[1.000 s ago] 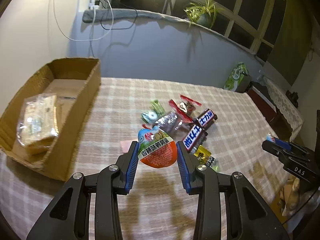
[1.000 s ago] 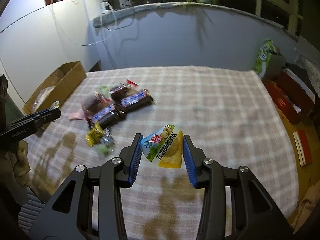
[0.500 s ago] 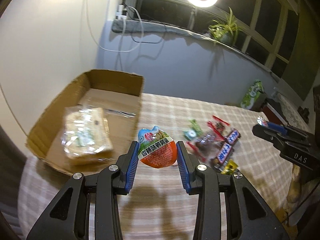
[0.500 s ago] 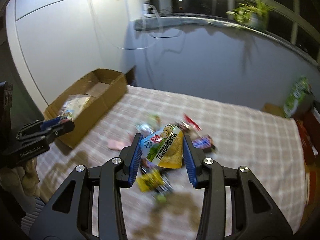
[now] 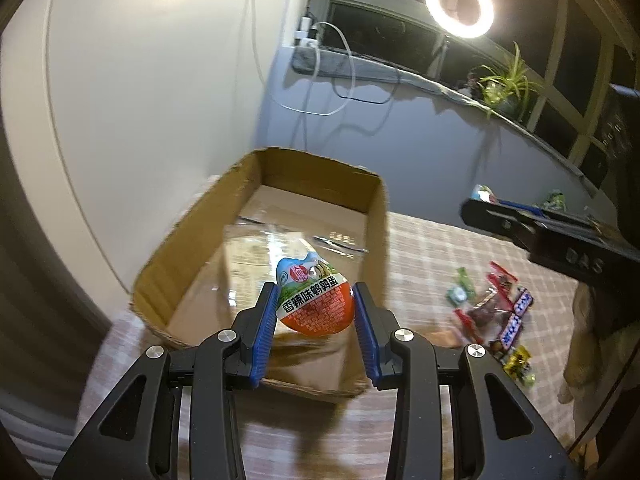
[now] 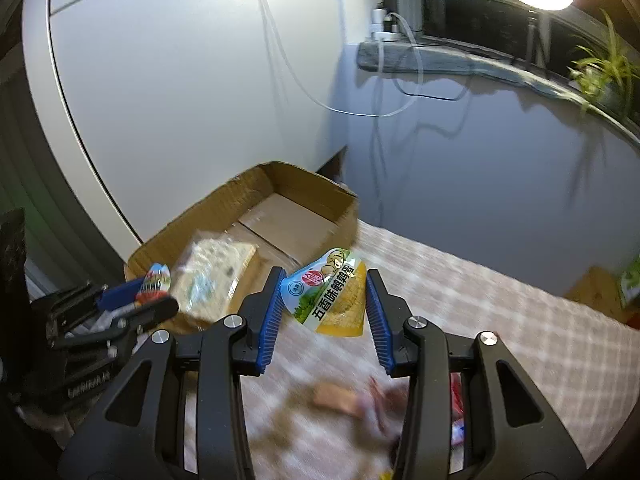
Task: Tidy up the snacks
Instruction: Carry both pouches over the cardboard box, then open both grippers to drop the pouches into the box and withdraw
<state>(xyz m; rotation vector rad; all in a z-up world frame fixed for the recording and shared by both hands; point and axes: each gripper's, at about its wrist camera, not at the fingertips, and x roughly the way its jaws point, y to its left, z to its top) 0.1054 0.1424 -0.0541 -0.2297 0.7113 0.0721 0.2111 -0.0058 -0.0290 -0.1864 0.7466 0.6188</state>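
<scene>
Left gripper pinching orange quail-egg pouch, now carried from the snack pile to over the cardboard box | right gripper clamping yellow quail-egg pouch, nearing the box | release likely next.

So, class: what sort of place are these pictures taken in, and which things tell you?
Probably a room at home, at night: a checked cloth covers a wide surface, a potted plant stands on the sill under dark windows, and a ring light glows above.

Dim room, glaring ring light top right, motion-blurred tablecloth, dark fisheye corners
</scene>
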